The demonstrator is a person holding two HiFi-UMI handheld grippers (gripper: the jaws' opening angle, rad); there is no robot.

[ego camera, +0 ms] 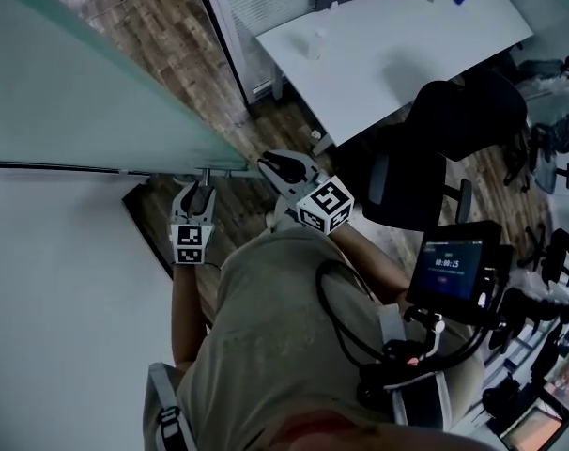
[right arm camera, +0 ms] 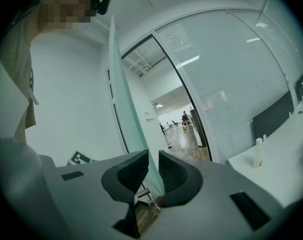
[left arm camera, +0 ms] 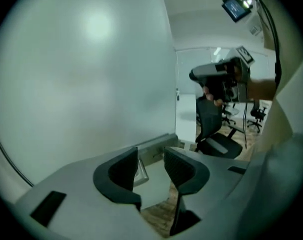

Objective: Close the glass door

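Straddling the handle (left arm camera: 140, 171), the left gripper (left arm camera: 151, 156) is held open; the right gripper (right arm camera: 153, 156) is closed on the door (right arm camera: 124, 109) edge, which runs to the frame's upper left.

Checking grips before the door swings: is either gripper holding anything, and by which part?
The right gripper clamps the glass door by its free vertical edge. The left gripper is open, holding nothing.

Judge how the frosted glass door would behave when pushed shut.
The glass door likely stays stiff, swinging as one flat pane. Such a large panel is probably heavy, slow to start. Its smooth frosted face looks slippery; the metal bar may offer better purchase.
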